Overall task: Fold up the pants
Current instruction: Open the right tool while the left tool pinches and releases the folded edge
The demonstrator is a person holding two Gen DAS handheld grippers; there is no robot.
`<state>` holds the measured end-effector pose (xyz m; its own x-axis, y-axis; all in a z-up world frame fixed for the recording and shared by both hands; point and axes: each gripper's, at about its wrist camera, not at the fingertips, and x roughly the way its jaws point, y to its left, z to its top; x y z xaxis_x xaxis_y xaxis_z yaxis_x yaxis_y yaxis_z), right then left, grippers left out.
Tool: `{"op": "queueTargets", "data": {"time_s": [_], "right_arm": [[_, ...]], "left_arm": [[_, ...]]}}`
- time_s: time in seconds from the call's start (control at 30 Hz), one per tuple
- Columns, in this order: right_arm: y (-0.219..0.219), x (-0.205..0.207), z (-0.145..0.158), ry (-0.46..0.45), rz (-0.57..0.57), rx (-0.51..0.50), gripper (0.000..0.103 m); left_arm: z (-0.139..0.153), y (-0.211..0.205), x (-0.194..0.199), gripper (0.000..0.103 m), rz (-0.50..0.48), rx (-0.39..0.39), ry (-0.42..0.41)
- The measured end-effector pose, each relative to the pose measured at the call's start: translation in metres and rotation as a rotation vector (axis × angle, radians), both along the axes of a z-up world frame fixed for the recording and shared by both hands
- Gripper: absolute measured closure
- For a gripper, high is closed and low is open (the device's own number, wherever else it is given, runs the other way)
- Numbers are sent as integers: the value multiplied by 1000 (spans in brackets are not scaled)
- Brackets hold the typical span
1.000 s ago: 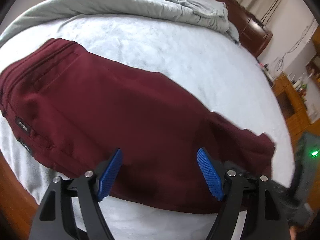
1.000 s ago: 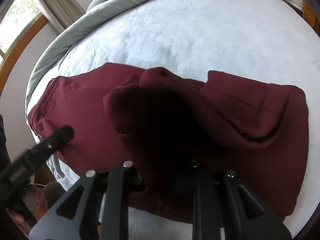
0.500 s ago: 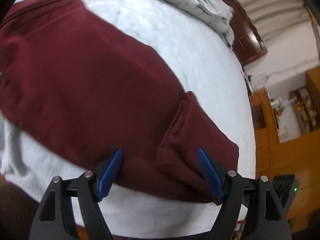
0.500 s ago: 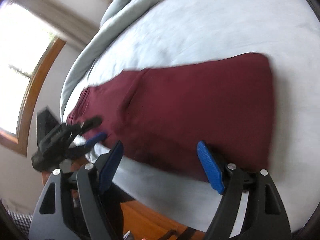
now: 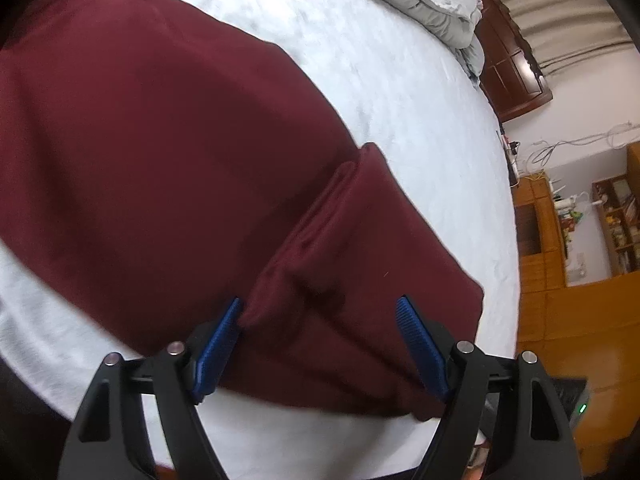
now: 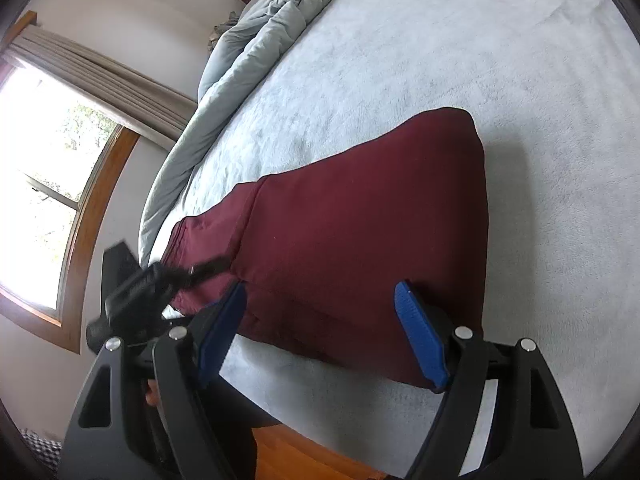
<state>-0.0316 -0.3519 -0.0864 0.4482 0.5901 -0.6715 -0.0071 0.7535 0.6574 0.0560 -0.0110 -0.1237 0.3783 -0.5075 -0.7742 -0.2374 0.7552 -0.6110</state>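
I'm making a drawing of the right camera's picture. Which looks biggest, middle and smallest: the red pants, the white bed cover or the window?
1. White bed cover, by far the most of the picture.
2. Maroon pants.
3. Window, though it is farther away and cut off by the edge, so its true size is unsure.

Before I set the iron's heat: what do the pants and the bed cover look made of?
Pants: a thick, matte maroon knit, likely cotton fleece; the folds are soft and rounded, with no sheen. Bed cover: pale plush, perhaps microfleece, with a fuzzy, brushed nap. The fibre cannot be told by sight.
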Motion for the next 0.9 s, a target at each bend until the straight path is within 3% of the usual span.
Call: {"op": "queueTargets", "data": {"time_s": [0.07,0.13,0.2,0.23,0.33,0.5,0.57,0.63,0.7,0.8,0.9], "right_arm": [[-4,-2,-3,-1,3,1,27],[-7,-1,-3,-5,2,7,26],[-9,-1,-6,-4,-10,14,26],[-10,-2,-6,-4,-16,17,25],[-15,-4,-9,-6,-22,48,25],[-22,-10,2,-34,-42,43,24],[-30,-12,11,-57,-66,48,21],[-38,-13,12,-57,-84,66,21],[-44,-12,8,-42,-105,92,21],[-44,-8,-6,13,-116,98,21],[-39,-4,-17,64,-107,110,20]], "left_arm": [[-2,-5,10,24,2,-10,17],[-3,-5,13,32,16,-20,26],[-5,-5,13,66,34,-4,30],[-7,-2,12,75,49,15,39],[-7,2,7,79,65,5,26],[20,4,-13,82,77,16,-77],[29,20,-21,82,105,15,-103],[34,41,-28,82,147,63,-128],[28,58,-30,82,189,107,-114],[-1,67,-21,80,182,93,-21],[-2,61,-18,77,166,121,-37]]}}
